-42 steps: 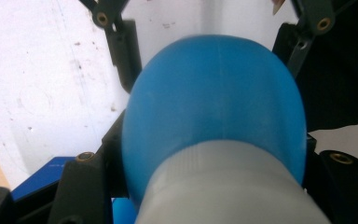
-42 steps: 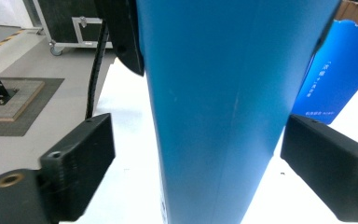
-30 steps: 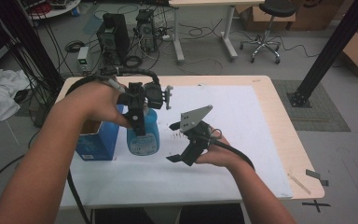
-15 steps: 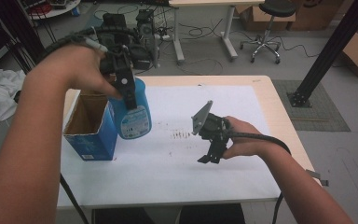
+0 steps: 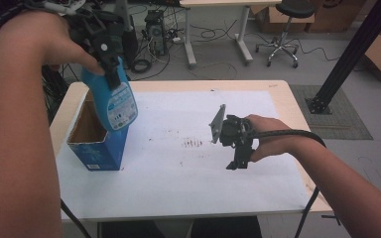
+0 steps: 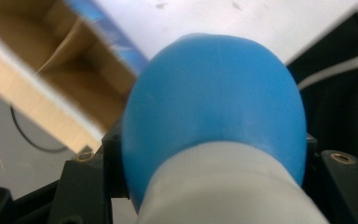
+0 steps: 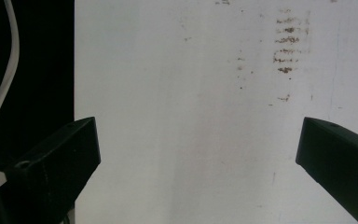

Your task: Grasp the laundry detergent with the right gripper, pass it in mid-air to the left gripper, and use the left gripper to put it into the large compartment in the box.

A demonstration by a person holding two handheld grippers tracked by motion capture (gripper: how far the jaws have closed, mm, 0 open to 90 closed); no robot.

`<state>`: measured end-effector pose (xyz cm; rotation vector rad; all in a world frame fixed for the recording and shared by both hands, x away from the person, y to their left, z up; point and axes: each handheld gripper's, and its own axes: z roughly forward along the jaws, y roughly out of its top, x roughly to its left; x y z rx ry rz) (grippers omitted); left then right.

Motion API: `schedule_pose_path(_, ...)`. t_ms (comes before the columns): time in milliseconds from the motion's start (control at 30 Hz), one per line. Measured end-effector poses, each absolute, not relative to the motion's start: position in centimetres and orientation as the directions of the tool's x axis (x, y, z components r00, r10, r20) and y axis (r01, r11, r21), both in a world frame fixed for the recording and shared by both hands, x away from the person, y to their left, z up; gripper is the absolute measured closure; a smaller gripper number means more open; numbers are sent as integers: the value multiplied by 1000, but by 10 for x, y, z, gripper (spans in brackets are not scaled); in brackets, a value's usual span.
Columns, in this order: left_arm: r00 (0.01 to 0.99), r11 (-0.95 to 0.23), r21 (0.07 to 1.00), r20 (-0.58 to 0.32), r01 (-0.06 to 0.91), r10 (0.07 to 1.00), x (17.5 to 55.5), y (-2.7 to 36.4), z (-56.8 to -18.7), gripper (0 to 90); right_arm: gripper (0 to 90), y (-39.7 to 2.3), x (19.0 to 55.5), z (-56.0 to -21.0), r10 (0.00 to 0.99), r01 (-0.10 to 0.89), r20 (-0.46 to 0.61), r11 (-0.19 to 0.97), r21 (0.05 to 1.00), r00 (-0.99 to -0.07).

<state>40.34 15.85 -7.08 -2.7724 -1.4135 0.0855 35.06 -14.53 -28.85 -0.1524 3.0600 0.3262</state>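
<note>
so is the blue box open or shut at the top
Open. The high view looks straight into the blue box's bare brown inside, and the left gripper holds the blue bottle above its opening.

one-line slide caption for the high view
Left hand-held gripper holds a blue bottle in the air above an open blue carton; right hand-held gripper hovers open over the white table.

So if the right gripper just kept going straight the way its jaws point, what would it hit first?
Most likely the white table sheet. The right gripper has its jaws wide apart with nothing between them, and its own view looks onto bare sheet, with faint brown smudges farther on. How far off the sheet is, I cannot tell.
</note>
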Motion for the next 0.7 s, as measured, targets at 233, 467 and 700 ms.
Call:
schedule_pose_path(233,379,-378,-34,19,925,925,407,193,-65,390,0,-141,349,-287,-123,-137,-81,969,203,-989)
schedule_pose_path(467,159,-158,-12,14,987,987,410,232,-72,390,0,-140,351,-289,-134,-147,-78,969,198,-988)
schedule_pose_path(700,115,-114,-16,6,993,993,416,246,-91,390,0,-141,352,-288,-129,-141,-72,969,203,-989)
